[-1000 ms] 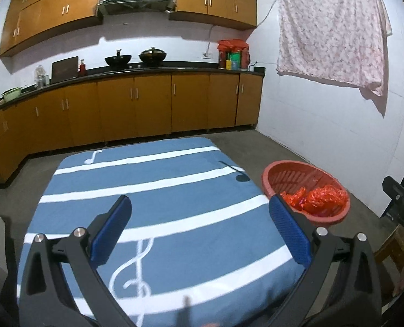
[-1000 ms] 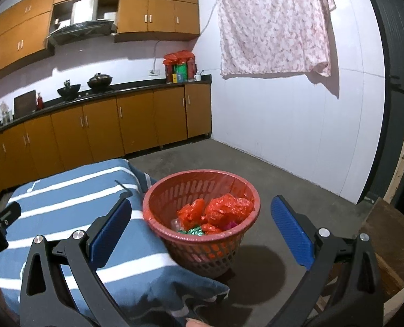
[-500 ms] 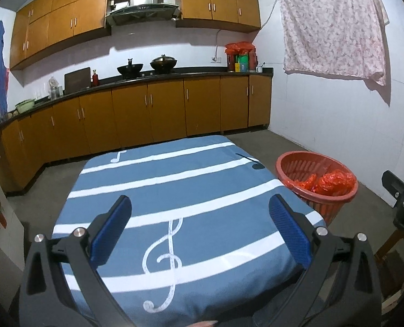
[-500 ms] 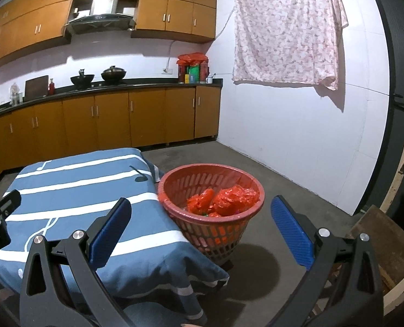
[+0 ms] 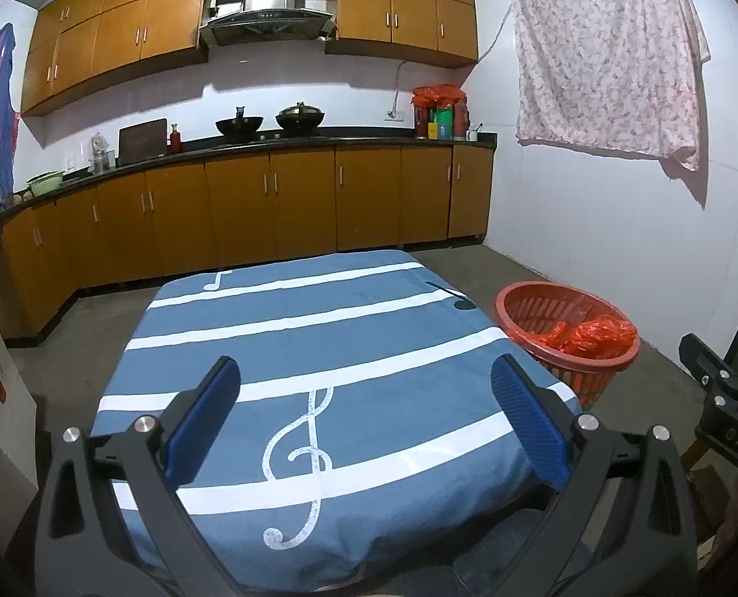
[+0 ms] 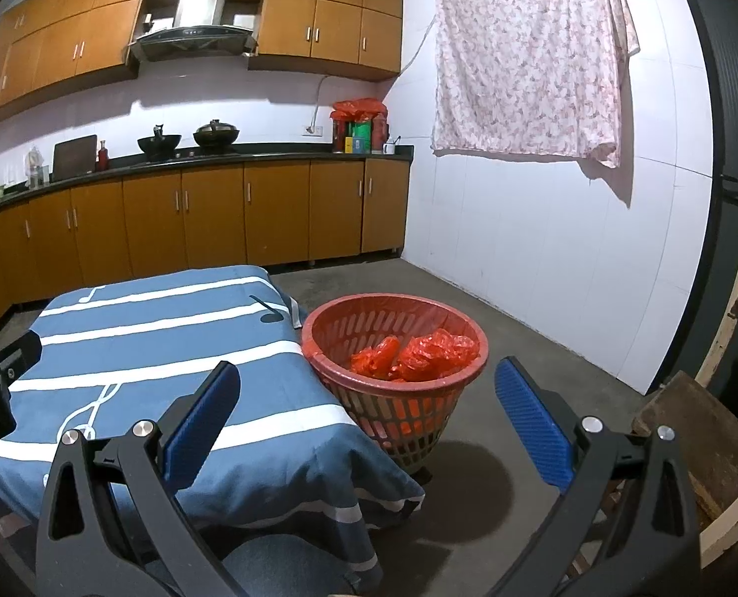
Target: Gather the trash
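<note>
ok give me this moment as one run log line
left gripper: open, empty, over blue tablecloth | right gripper: open, empty | red basket: on floor beside table, holds red plastic bags | tabletop: no trash visible

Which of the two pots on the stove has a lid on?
The right-hand pot, nearer the red bags; it wears a domed lid, while the left wok sits open.

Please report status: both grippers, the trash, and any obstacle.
Left hand-held gripper open, empty. Right hand-held gripper open, empty. Red trash bags inside red basket. Nothing in the way.
</note>
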{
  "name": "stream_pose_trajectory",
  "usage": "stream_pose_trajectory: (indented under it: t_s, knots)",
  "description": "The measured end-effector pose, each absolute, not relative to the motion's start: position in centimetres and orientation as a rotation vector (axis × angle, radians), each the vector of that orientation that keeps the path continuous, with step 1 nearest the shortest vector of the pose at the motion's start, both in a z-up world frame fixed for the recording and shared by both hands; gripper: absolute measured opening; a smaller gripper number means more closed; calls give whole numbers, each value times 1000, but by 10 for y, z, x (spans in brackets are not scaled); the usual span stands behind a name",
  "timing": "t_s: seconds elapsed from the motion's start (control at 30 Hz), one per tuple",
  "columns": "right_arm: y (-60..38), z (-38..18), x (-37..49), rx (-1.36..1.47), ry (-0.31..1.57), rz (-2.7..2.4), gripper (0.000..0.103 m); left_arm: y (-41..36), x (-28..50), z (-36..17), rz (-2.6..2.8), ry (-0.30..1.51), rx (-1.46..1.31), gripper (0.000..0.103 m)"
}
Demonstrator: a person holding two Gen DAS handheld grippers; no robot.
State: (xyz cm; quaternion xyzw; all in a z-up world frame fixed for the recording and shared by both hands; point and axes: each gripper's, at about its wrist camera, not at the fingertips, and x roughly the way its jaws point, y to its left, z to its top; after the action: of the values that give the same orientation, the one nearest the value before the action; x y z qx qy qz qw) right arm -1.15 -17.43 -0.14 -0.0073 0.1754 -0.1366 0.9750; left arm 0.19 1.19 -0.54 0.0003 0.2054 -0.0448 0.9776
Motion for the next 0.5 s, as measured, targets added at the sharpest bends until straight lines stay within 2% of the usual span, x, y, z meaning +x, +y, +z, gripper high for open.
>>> stream_pose_trajectory:
  t_s: [0.5]
  knots:
    - [-169, -4, -18, -23, 350, -272, 101, 13, -5, -6, -94, 407, -13, 99]
